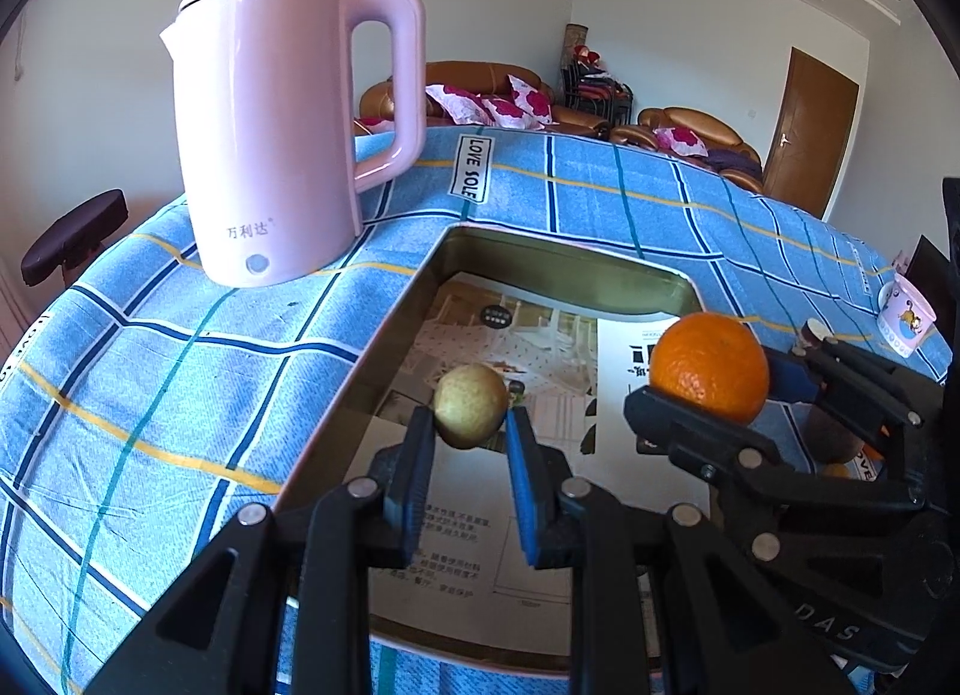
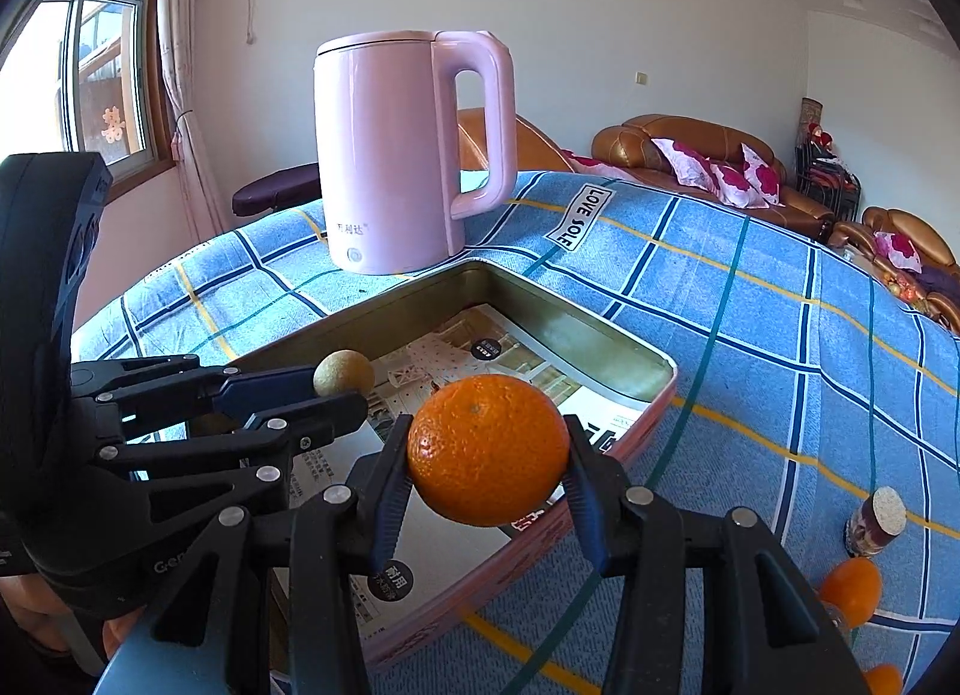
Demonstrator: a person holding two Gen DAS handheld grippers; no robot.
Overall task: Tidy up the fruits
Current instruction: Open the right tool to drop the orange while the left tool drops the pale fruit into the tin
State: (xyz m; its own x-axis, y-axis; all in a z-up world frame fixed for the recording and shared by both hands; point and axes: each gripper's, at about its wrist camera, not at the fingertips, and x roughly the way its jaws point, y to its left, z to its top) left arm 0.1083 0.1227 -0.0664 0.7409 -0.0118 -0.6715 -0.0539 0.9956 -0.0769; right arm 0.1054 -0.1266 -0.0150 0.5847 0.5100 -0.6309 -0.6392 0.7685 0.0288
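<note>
A shallow metal tray [image 1: 564, 251] lined with printed paper lies on the blue checked cloth. My left gripper [image 1: 470, 414] is shut on a small yellow-brown fruit [image 1: 471, 402], which hangs over the tray's paper. To its right, my right gripper [image 1: 711, 392] is shut on an orange [image 1: 711, 362] over the tray's right side. In the right wrist view the orange [image 2: 487, 449] sits between the blue pads of the right gripper [image 2: 487, 431], above the tray's near rim [image 2: 540, 539]. The left gripper [image 2: 336, 386] with the small fruit [image 2: 344, 373] is at the left.
A pink kettle [image 1: 270, 143] [image 2: 390, 155] stands just behind the tray's far left corner. A small printed cup [image 1: 906, 314] sits at the right. A corked bottle [image 2: 876, 521] and two loose oranges [image 2: 849, 590] lie on the cloth right of the tray.
</note>
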